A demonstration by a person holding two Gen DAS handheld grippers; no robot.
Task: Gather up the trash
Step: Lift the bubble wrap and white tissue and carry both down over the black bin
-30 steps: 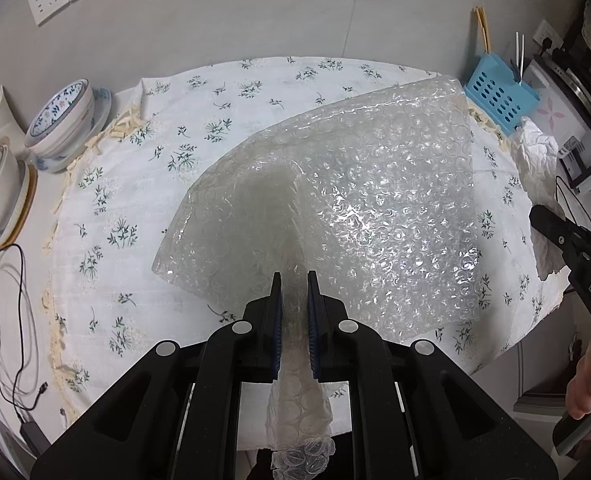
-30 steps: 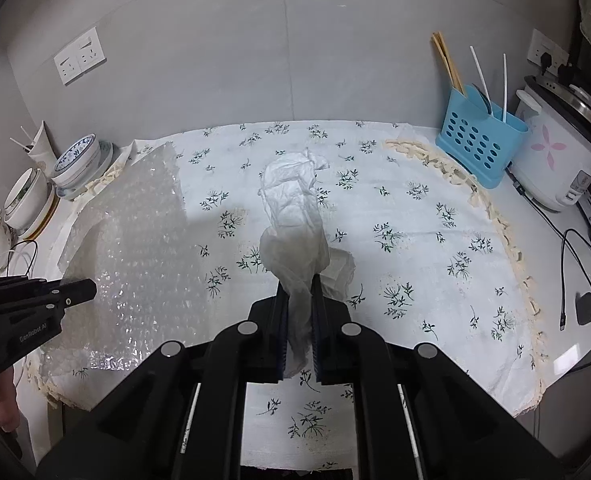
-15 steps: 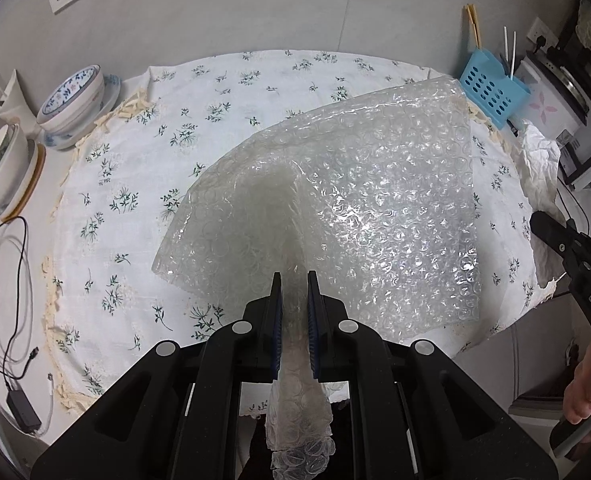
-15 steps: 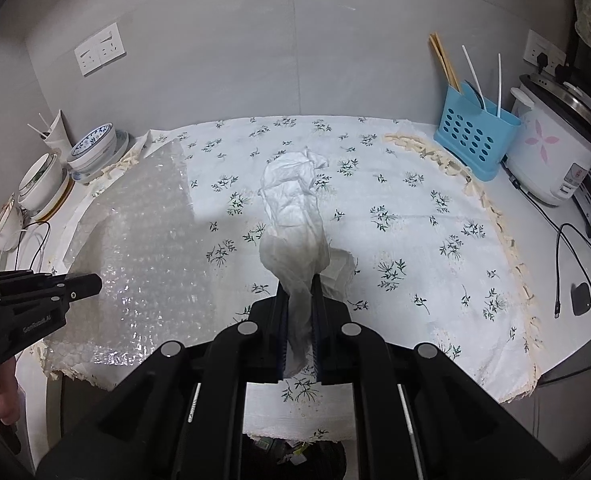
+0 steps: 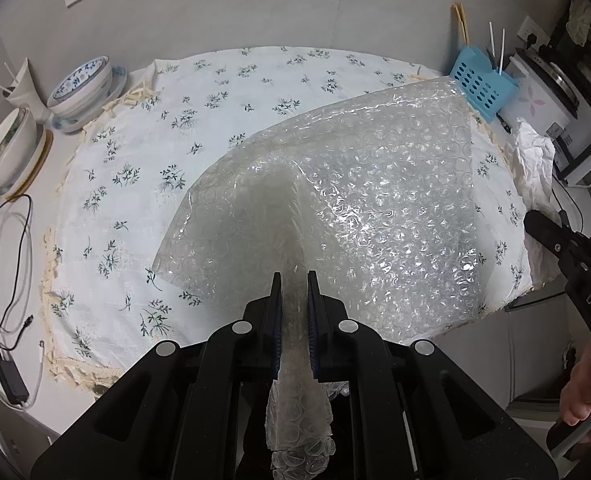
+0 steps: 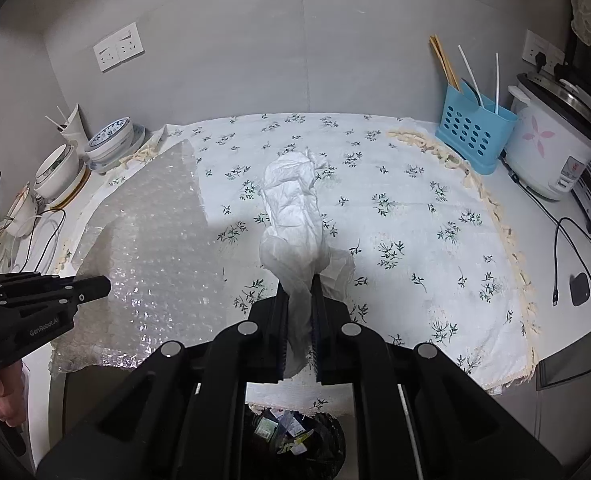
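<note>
Over the flowered tablecloth [image 5: 223, 128], at nine o'clock in the left wrist view, stand stacked bowls [image 5: 83, 88] and a black cable [image 5: 11, 264]. Toward six o'clock the left gripper [image 5: 294, 292] is clamped on a sheet of bubble wrap [image 5: 375, 208]: a bunched corner passes between its jaws and hangs out behind them, while the rest of the sheet fans away from the tips toward one and two o'clock, lifted off the cloth. At three o'clock the right gripper [image 5: 535, 222] reaches in, and its black body bears the letters "DAS".

At nine o'clock in the right wrist view, the left gripper's body reads "GenRobot.AI", with the bubble wrap spread just beyond its tip. At six o'clock the right gripper [image 6: 299, 292] is closed tight on a crumpled white paper towel [image 6: 293, 208], which rises from the jaws toward twelve o'clock above the cloth. Below the jaws a dark trash bin [image 6: 295, 436] with wrappers inside shows at the table's edge. Toward two o'clock stand a blue utensil holder [image 6: 471, 136] and a white rice cooker [image 6: 551, 144] with a pink flower print.
</note>
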